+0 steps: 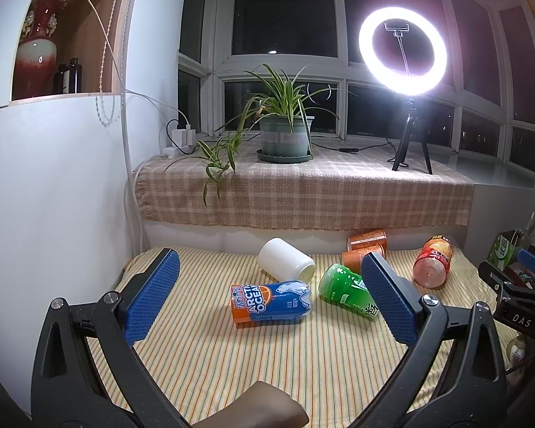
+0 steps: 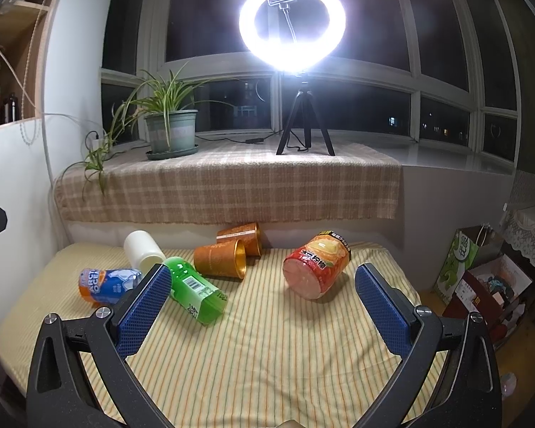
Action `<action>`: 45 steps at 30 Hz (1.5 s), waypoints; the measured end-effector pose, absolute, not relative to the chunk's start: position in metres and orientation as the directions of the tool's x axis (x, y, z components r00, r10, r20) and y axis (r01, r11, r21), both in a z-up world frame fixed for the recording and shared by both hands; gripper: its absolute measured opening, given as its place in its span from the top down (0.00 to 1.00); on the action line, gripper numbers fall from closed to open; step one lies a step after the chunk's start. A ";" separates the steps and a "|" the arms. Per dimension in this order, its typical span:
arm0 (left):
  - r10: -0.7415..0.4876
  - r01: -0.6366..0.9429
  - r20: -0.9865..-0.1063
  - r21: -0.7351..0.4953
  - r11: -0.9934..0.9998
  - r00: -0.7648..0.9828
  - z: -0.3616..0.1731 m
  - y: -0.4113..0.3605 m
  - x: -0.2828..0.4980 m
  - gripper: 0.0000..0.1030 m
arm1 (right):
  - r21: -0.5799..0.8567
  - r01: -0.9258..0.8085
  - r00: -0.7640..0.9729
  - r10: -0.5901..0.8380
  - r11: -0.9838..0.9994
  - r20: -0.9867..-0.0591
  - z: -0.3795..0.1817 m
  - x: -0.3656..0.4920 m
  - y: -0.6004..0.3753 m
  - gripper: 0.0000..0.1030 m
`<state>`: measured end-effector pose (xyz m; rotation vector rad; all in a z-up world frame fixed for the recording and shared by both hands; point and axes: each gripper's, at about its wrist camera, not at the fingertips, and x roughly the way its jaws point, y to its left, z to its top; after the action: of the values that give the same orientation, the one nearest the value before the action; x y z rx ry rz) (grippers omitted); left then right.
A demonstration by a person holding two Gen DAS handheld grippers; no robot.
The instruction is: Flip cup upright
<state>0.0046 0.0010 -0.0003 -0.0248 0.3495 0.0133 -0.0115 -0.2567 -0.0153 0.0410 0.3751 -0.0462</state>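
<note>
Striped yellow cloth (image 1: 267,363) spread across a low table, seen from two handheld tongs hovering above its near edge. Left gripper (image 1: 273,296) spread wide, blue pads empty, nothing between them touched. Right gripper (image 2: 264,305) likewise wide and empty; in the left view its black frame just visible at 3 o'clock. Six cups lying on their sides further in. From the left view: blue and orange Arctic Ocean cup (image 1: 271,303) nearest, at centre; green cup (image 1: 344,290) beside it toward 3 o'clock, partly hidden by the right pad; white cup (image 1: 285,258) just behind, toward 12 o'clock. From the right view: red cup (image 2: 315,267) at centre, base facing the camera, well apart from the green one; two orange cups (image 2: 232,249) at 11 o'clock, touching, open mouths facing right, the rear one against the wall. Beyond, at 12 o'clock, checked cloth (image 2: 228,185) over a sill, potted plant (image 2: 171,132), lit ring light (image 2: 292,28) on a tripod, dark windows behind.
</note>
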 end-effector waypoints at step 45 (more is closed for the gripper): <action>-0.003 0.010 -0.371 0.019 1.000 0.929 -0.011 0.002 0.018 0.00 | 0.062 0.006 0.906 0.021 0.998 -0.423 -0.023 0.003 -0.255 0.01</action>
<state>0.0175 0.0025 -0.0111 0.0204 0.3804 -0.0065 0.0032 -0.2555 -0.0230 0.0626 0.4377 0.0075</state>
